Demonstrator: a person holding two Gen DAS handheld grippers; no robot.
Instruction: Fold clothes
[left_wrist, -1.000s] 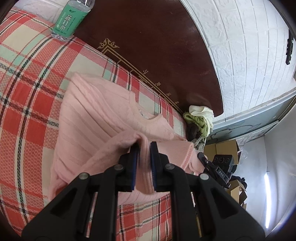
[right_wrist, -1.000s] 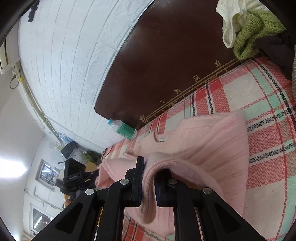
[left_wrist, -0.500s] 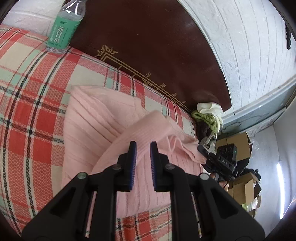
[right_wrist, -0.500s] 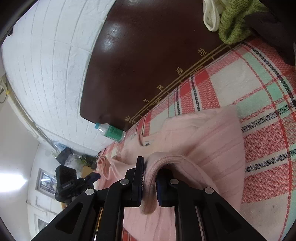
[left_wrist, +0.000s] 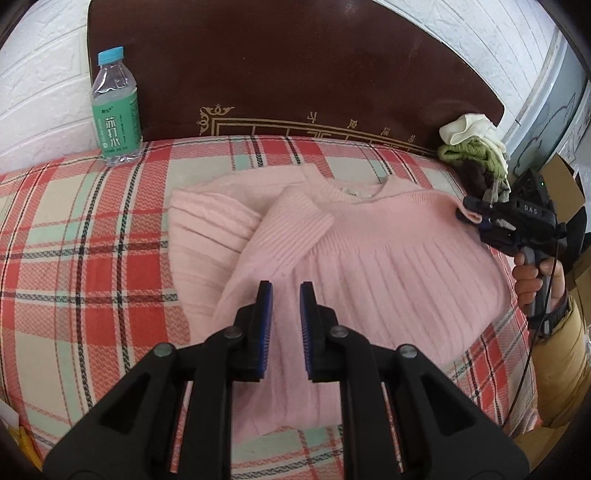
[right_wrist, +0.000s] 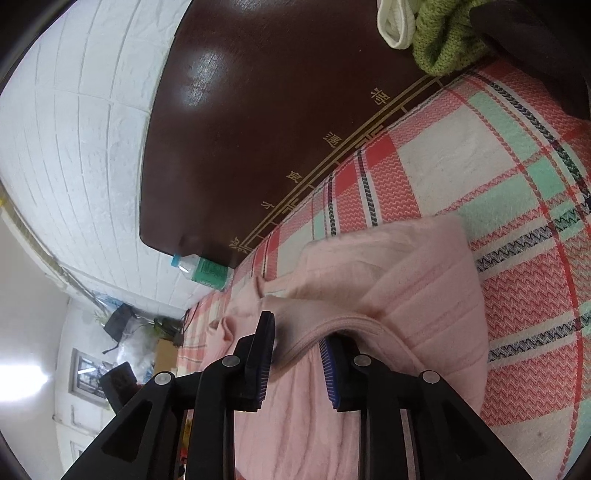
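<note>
"das" on right gripper (left_wrist: 476, 218); bottle (left_wrist: 116, 107) "苏打水"

The left tool (left_wrist: 286, 291) points steeply down, its blue-padded jaws drawn close together with nothing between them. The right tool (right_wrist: 297, 334), gripped at its handle by a hand (left_wrist: 537, 275), has just been opening; pink knit lies loosely between its parted jaws.

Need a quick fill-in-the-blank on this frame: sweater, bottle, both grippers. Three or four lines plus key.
1. The sweater lying on the plaid bed cover is ____ in colour.
2. The water bottle has a ____ cap.
3. Between the fingers of the left gripper there is ____.
4. The right gripper, jaws just opening, has a fold of the ____ between its fingers.

Missing words: pink; blue; nothing; sweater
</note>
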